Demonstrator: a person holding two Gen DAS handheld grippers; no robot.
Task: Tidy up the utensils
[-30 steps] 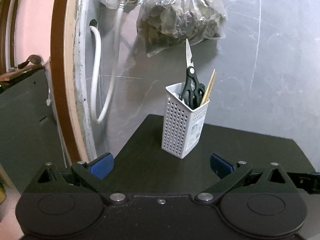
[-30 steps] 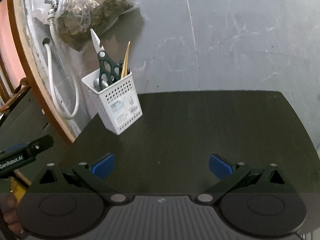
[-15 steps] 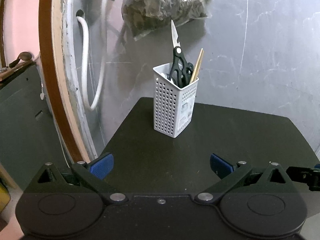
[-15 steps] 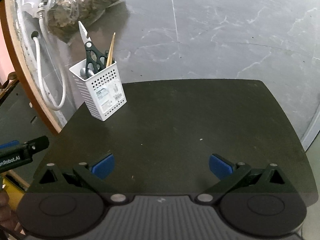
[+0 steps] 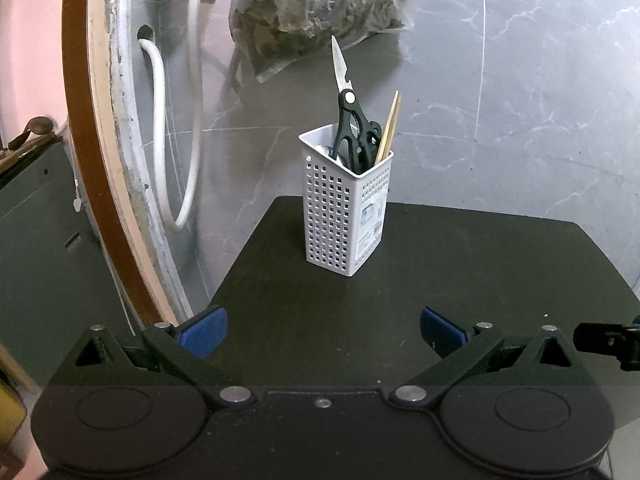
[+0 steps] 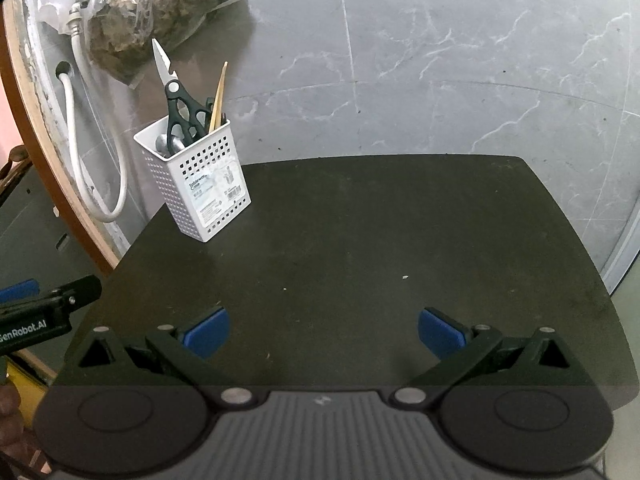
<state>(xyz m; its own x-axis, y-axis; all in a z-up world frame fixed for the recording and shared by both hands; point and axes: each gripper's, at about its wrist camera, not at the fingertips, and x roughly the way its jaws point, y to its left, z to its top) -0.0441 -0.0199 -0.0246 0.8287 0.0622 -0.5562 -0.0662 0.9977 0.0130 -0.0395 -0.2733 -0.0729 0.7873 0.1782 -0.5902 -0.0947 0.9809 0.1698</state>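
A white perforated utensil holder (image 5: 346, 210) (image 6: 200, 186) stands upright at the far left corner of the dark table (image 5: 460, 280) (image 6: 380, 248). Black-handled scissors (image 5: 352, 120) (image 6: 180, 104) stick out of it blades up, beside wooden chopsticks (image 5: 389, 128) (image 6: 219, 96); something metal (image 6: 164, 144) lies deeper inside. My left gripper (image 5: 322, 330) is open above the table's near left edge, well short of the holder, nothing between its fingers. My right gripper (image 6: 323, 330) is open and empty over the table's near middle. The left gripper's arm (image 6: 44, 312) shows at the right wrist view's left edge.
A clear bag of dark dried stuff (image 5: 316, 20) (image 6: 156, 20) hangs on the grey marble wall behind the holder. A white hose (image 5: 176, 128) (image 6: 96, 148) loops down from a tap at the left, next to a brown door frame (image 5: 100, 160). A dark cabinet (image 5: 44, 240) stands left of the table.
Both grippers have drawn back from the holder and stayed open. In the left wrist view the holder shifted from centre-left back toward the centre; in the right wrist view more tabletop shows.
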